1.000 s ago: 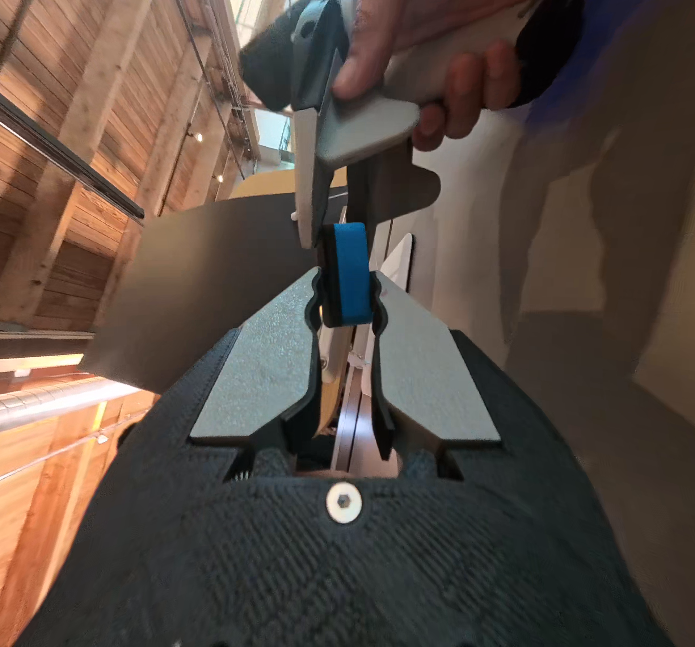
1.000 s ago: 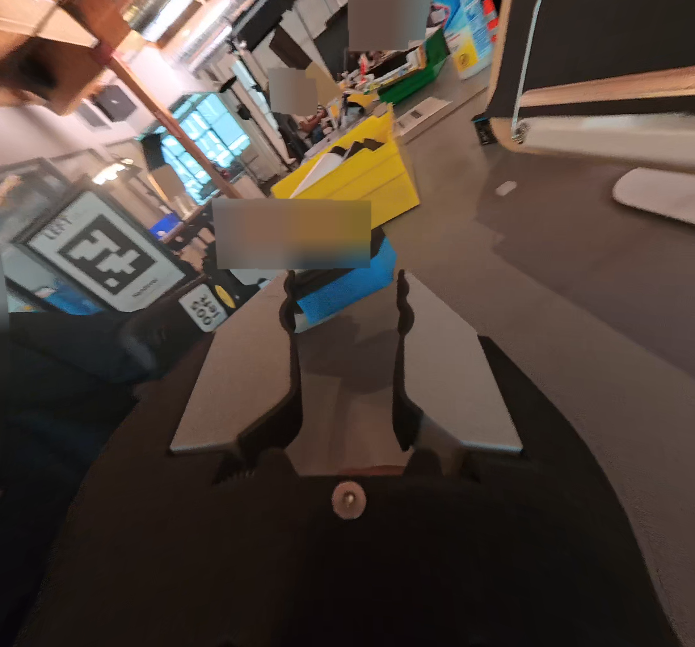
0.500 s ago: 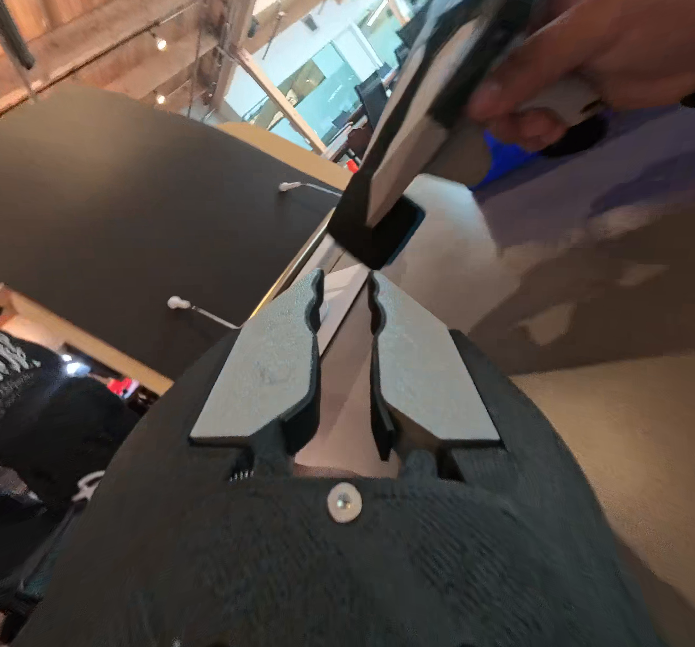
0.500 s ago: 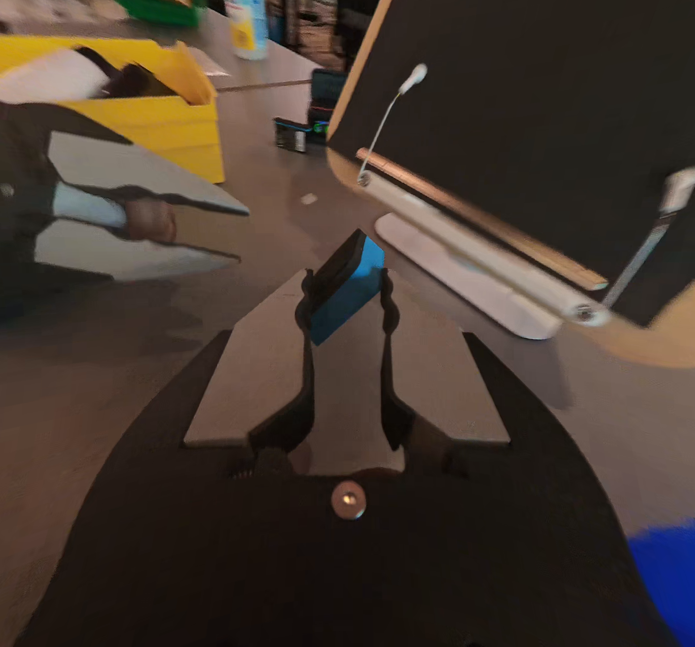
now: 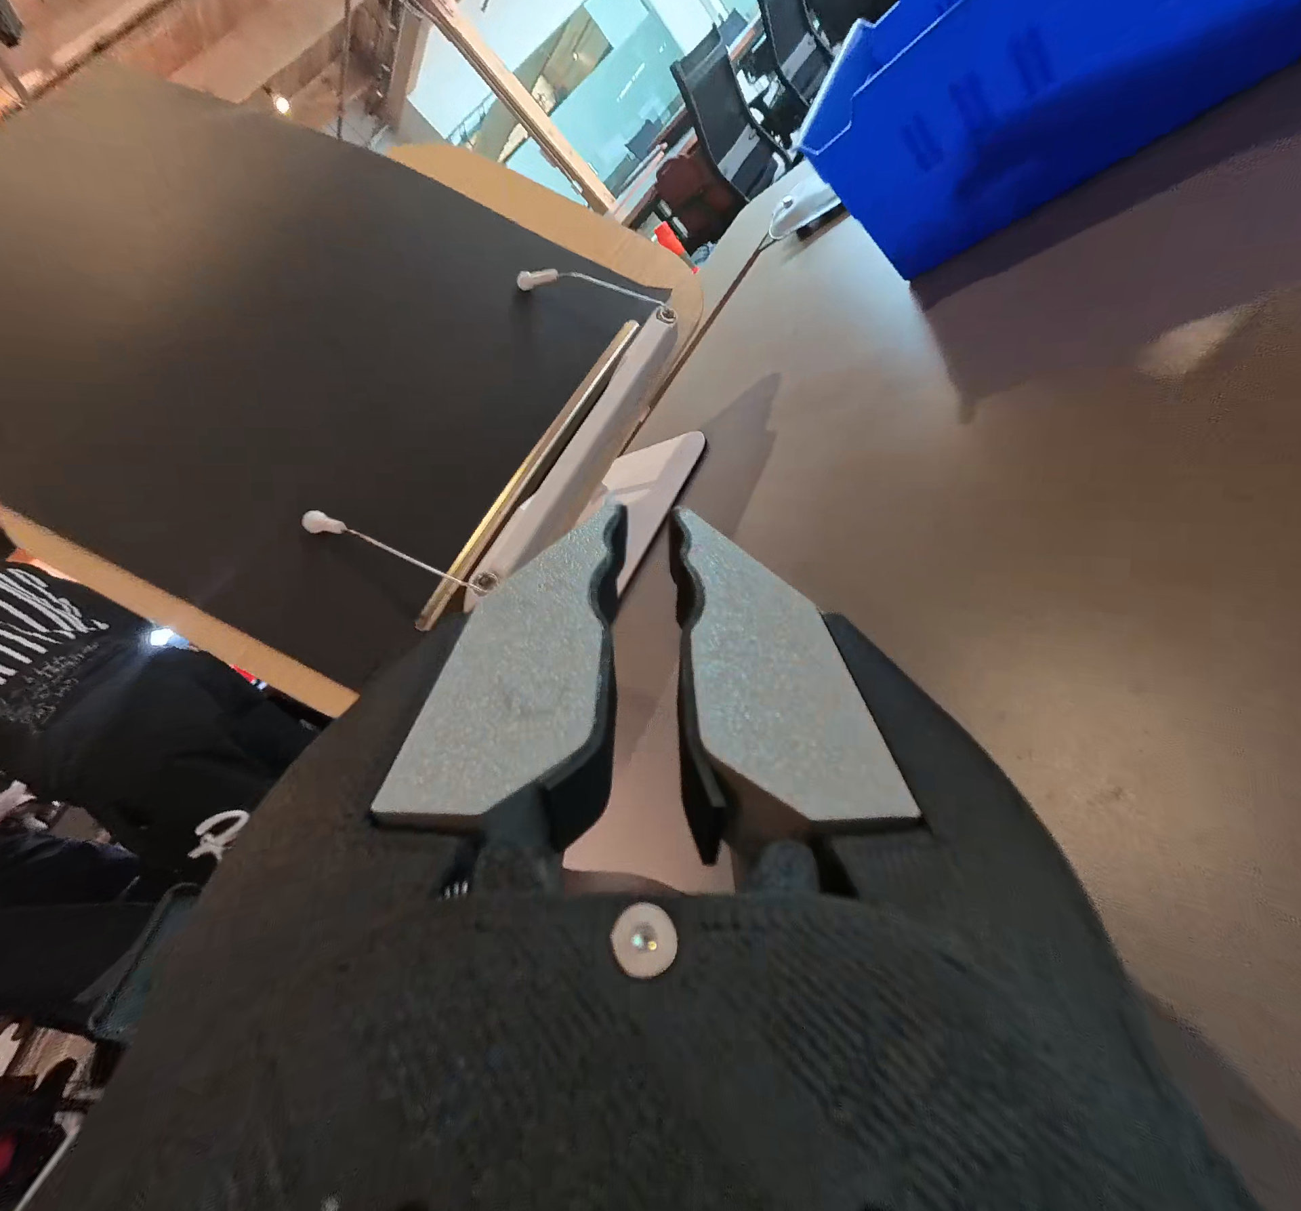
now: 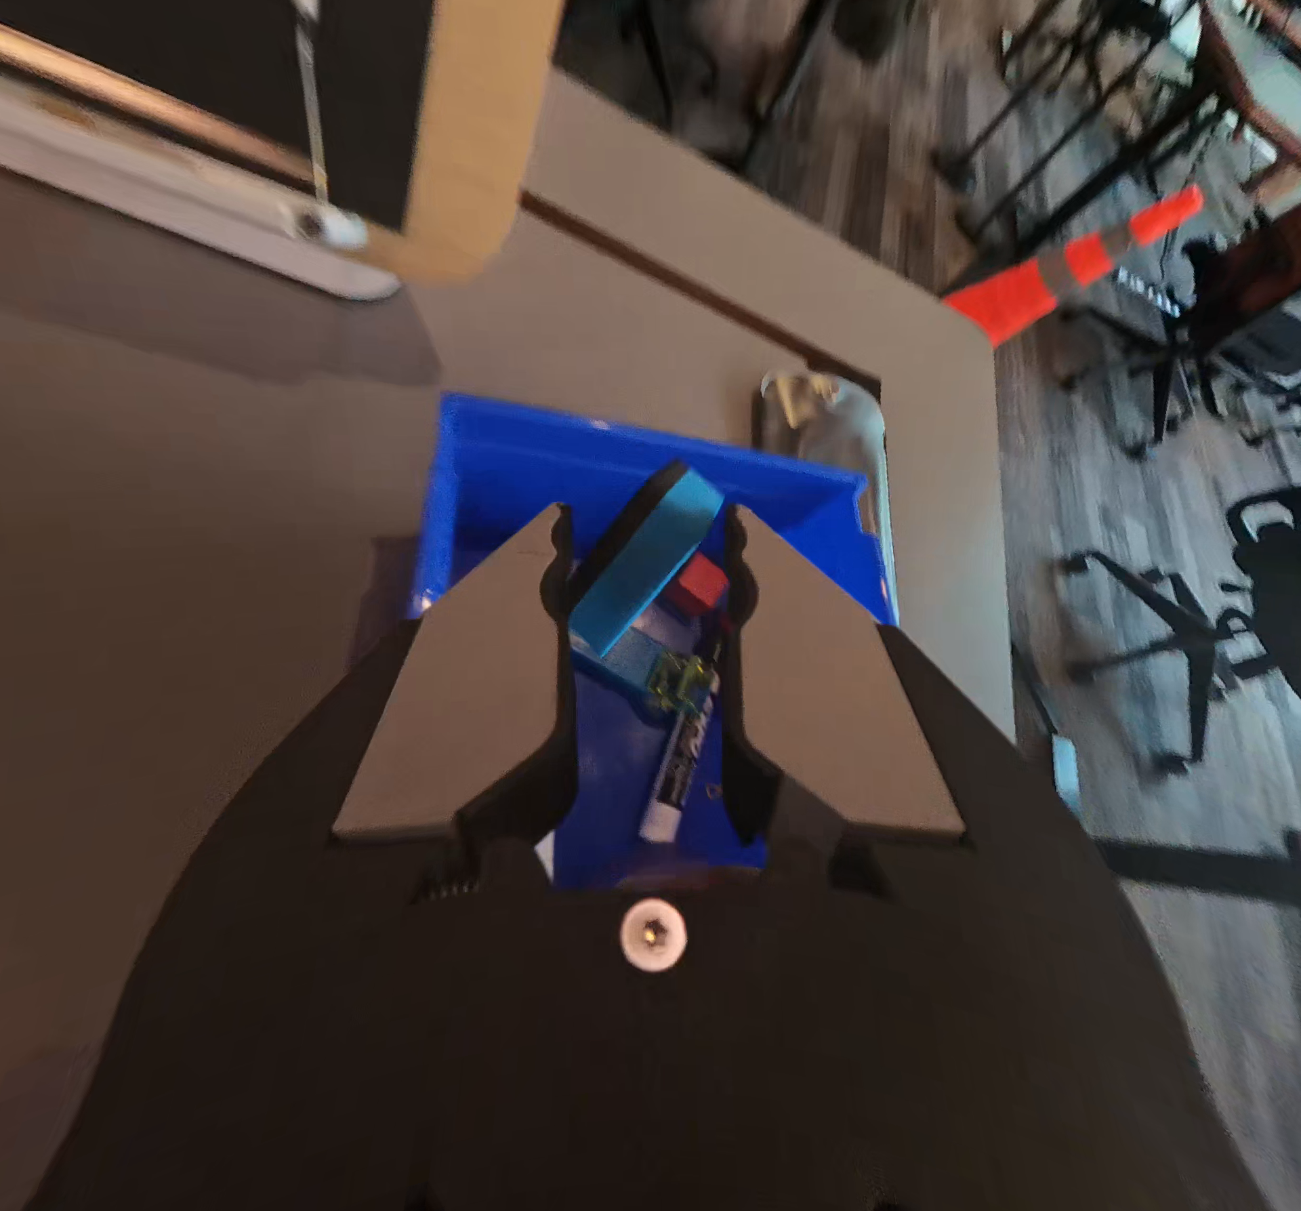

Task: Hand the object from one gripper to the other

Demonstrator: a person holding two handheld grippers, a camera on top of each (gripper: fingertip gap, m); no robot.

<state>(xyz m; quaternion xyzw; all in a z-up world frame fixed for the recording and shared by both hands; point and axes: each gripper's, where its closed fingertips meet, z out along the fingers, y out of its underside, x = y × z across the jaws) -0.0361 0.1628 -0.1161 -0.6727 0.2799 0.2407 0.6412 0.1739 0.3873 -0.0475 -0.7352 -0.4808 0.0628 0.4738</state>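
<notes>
Handover reads as done: left gripper [image 5: 644, 533] empty, fingers narrowly parted. Blue block [image 6: 648, 579] sits tilted between right gripper [image 6: 644, 529] fingers, now wide, above the blue bin [image 6: 493, 466]; contact unclear.

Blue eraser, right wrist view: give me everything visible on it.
The eraser is a rectangular block, light blue on its broad face with a black layer along one side, foam-like by look. It sits tilted between the right gripper fingers, which stand wide; contact with the left finger is unclear in the blur. It is above a blue bin holding a marker and a red block.
</notes>
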